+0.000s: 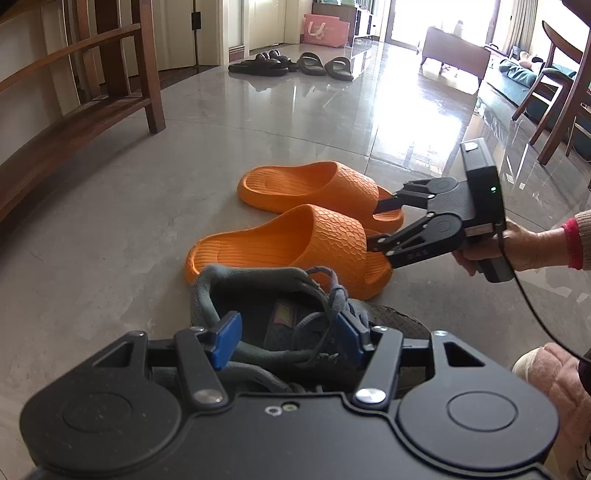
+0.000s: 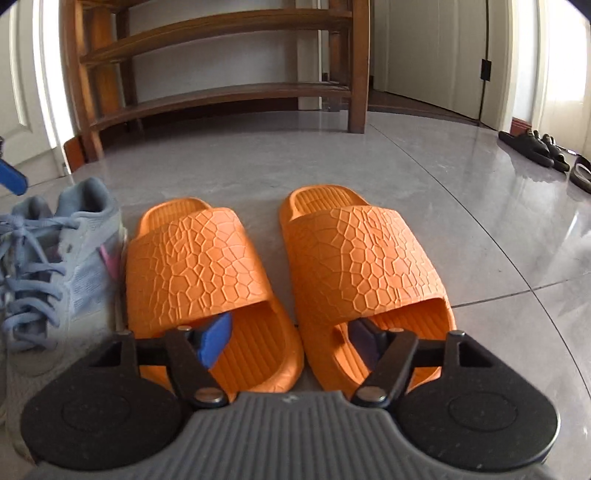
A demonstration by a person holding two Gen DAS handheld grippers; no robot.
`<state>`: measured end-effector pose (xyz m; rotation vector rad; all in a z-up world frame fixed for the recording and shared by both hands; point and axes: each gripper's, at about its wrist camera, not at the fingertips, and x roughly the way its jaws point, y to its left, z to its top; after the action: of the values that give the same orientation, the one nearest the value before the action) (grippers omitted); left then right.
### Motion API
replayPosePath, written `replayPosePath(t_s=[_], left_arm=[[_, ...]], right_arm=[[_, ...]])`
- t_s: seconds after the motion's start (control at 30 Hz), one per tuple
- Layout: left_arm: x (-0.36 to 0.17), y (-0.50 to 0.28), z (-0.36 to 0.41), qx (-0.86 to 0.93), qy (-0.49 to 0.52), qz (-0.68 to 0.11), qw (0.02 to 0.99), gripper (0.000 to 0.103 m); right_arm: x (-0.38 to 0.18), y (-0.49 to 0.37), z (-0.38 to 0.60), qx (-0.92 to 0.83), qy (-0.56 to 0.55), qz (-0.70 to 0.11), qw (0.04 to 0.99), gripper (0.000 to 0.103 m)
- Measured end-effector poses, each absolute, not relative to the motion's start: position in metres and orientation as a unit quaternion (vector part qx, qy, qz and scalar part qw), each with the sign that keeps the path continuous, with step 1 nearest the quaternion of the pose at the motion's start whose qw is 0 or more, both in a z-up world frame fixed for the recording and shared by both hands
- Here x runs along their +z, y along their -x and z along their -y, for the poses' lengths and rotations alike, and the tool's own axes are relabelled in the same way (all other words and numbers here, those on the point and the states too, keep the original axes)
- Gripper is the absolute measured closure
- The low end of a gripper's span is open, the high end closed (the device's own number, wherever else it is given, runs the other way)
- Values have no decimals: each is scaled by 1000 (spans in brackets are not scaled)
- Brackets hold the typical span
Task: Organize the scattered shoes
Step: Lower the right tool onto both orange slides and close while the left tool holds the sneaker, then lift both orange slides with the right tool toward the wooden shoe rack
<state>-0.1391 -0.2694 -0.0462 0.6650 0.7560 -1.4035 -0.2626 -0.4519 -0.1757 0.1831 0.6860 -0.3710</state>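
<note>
Two orange slippers [image 2: 195, 266] [image 2: 362, 258] lie side by side on the grey floor, toes toward my right gripper [image 2: 289, 339]. That gripper is open, with one blue-padded finger inside each slipper's toe opening, so the slippers' inner walls sit between the fingers. In the left wrist view the same gripper [image 1: 373, 227] reaches into the orange slippers [image 1: 295, 240] from the right. A grey-blue laced sneaker [image 1: 266, 295] [image 2: 62, 251] lies beside the slippers. My left gripper [image 1: 287, 339] hangs open over the sneaker's opening, pads spread wide either side of the tongue and laces.
A wooden shoe rack [image 2: 221, 96] [image 1: 74, 110] with bare shelves stands beyond the slippers. Two pairs of dark slippers [image 1: 288, 64] [image 2: 532, 146] lie farther off near a doorway and a pink bag [image 1: 325, 29]. Wooden chairs [image 1: 554, 92] stand at the right. A hand [image 1: 517, 243] holds the right gripper.
</note>
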Motion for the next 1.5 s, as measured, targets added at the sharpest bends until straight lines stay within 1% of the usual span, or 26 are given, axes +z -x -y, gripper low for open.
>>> replayPosePath(t_s=[0.07, 0.13, 0.17, 0.2, 0.23, 0.27, 0.3, 0.33, 0.37, 0.53, 0.57, 0.6, 0.67, 0.7, 0.73, 0.77, 0.8, 0.87, 0.9, 0.93, 0.97, 1.13, 1.2, 1.27, 1.47, 1.5], left_arm=[[-48, 138, 266, -618, -294, -334, 649, 46], [-49, 138, 266, -618, -294, -336, 648, 46], [-50, 138, 266, -617, -293, -337, 647, 46], [-50, 138, 266, -618, -293, -337, 647, 46], [-50, 138, 267, -618, -293, -337, 647, 46], [-50, 138, 267, -618, -292, -337, 647, 46], [-49, 137, 267, -619, -291, -337, 647, 46], [-49, 137, 267, -619, -291, -336, 647, 46], [-47, 136, 266, -619, -289, -335, 649, 46], [-42, 132, 263, -617, -284, -329, 656, 46], [-41, 131, 263, -616, -283, -328, 657, 46], [-40, 131, 262, -616, -282, -327, 659, 46], [-37, 129, 261, -615, -280, -325, 661, 46], [-36, 128, 260, -615, -279, -324, 663, 46], [-35, 127, 260, -614, -278, -323, 664, 46], [-34, 127, 259, -614, -277, -322, 666, 46], [-33, 126, 259, -613, -275, -321, 667, 46], [-31, 124, 258, -613, -273, -319, 670, 46], [-30, 123, 257, -612, -272, -318, 671, 46], [-28, 122, 257, -612, -271, -316, 672, 46], [-27, 122, 256, -611, -270, -315, 674, 46], [-11, 121, 253, -613, -276, -294, 679, 46], [-7, 123, 249, -613, -278, -288, 682, 46], [-4, 123, 243, -611, -279, -285, 684, 45], [2, 119, 234, -606, -272, -281, 693, 45], [3, 118, 233, -606, -270, -280, 694, 45]], right_arm=[[-179, 257, 447, -188, -85, -332, 921, 18], [-180, 252, 446, -187, -86, -328, 922, 17], [-180, 248, 447, -185, -86, -325, 923, 19], [-179, 244, 450, -184, -92, -324, 924, 27], [-177, 242, 455, -184, -100, -322, 923, 38], [-174, 241, 460, -185, -109, -319, 923, 57], [-172, 239, 465, -185, -115, -317, 923, 66], [-169, 237, 468, -185, -117, -316, 923, 71], [-166, 235, 471, -184, -117, -315, 923, 87], [-154, 232, 482, -175, -157, -304, 923, 88], [-153, 231, 482, -177, -154, -311, 921, 88], [-153, 231, 481, -180, -152, -324, 916, 84], [-154, 232, 479, -186, -147, -349, 907, 84], [-153, 236, 476, -185, -141, -357, 905, 82], [-151, 240, 472, -183, -131, -369, 902, 77], [-145, 246, 466, -182, -114, -386, 897, 64], [-136, 250, 463, -179, -107, -386, 899, 59], [-112, 250, 461, -165, -92, -375, 907, 57], [-103, 244, 462, -156, -90, -377, 909, 43], [-98, 224, 471, -144, -101, -395, 902, 32], [-93, 205, 479, -131, -111, -412, 895, 15], [-72, 105, 522, -71, -170, -497, 848, 15], [-84, 66, 538, -63, -199, -557, 804, 15], [-103, 31, 541, -66, -177, -632, 752, 15], [-142, -1, 514, -38, -97, -730, 675, 16], [-148, 0, 508, -36, -84, -739, 667, 19]])
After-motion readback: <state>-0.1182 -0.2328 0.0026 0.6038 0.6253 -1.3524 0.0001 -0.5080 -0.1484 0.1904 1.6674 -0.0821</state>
